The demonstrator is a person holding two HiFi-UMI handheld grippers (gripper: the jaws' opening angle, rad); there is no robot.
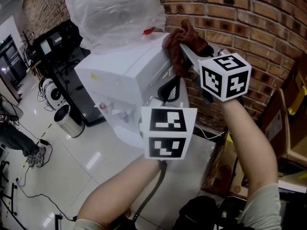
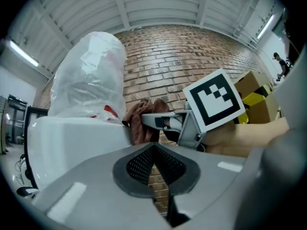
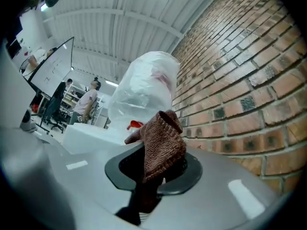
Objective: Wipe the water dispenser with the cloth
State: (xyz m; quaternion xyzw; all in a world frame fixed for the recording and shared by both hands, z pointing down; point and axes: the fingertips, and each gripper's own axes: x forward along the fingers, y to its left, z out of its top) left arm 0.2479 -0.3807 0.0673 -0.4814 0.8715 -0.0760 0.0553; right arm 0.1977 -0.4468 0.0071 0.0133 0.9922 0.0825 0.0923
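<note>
The brown cloth hangs bunched at the upper back corner of the white water dispenser, close to the brick wall; whether it presses on the casing cannot be told. The right claw is clamped on the cloth's lower fold, while the left claw is closed on nothing beside the dispenser's side. Judging by this, the wiping is barely begun, with top, front and sides left to do.
</note>
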